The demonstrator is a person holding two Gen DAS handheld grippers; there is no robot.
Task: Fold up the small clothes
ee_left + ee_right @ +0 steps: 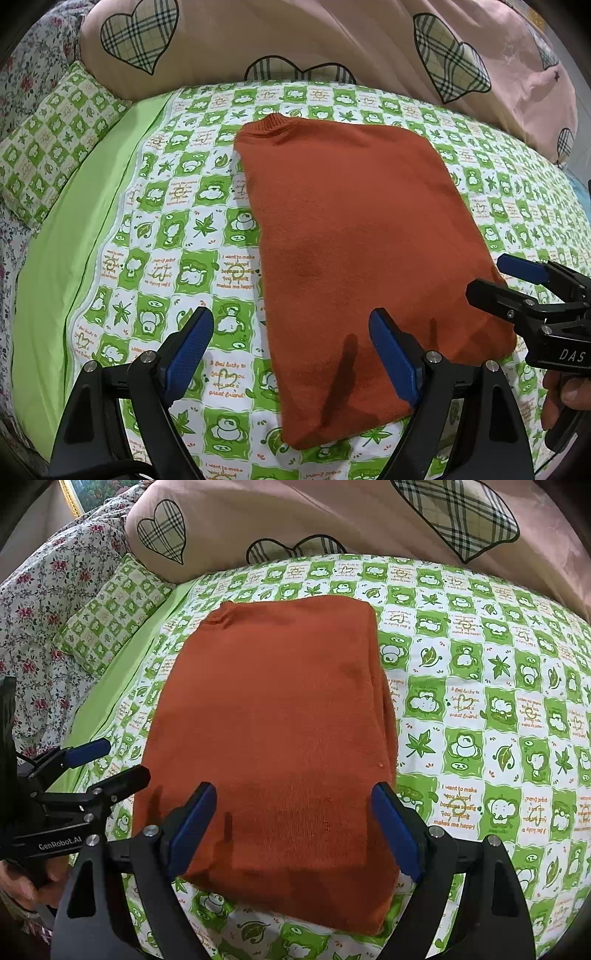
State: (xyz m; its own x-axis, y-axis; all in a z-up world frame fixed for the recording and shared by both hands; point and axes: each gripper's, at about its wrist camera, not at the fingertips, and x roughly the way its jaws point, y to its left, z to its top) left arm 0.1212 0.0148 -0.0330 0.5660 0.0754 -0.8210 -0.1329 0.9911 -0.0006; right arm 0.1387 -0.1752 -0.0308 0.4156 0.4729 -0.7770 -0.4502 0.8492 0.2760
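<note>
A rust-orange knit garment (354, 251) lies folded into a flat rectangle on the green-and-white patterned bedsheet (177, 221), its collar at the far end. It also shows in the right wrist view (273, 738). My left gripper (291, 354) is open and empty, hovering over the garment's near left corner. My right gripper (295, 834) is open and empty, hovering over the garment's near edge. The right gripper also shows in the left wrist view (495, 280) at the garment's right edge. The left gripper shows in the right wrist view (114, 760) at the garment's left edge.
A pink quilt with plaid hearts (295, 40) is piled along the far side of the bed. A green patterned pillow (51, 140) and a floral cover (40, 602) lie at the left. A plain green strip of sheet (70, 236) runs along the left.
</note>
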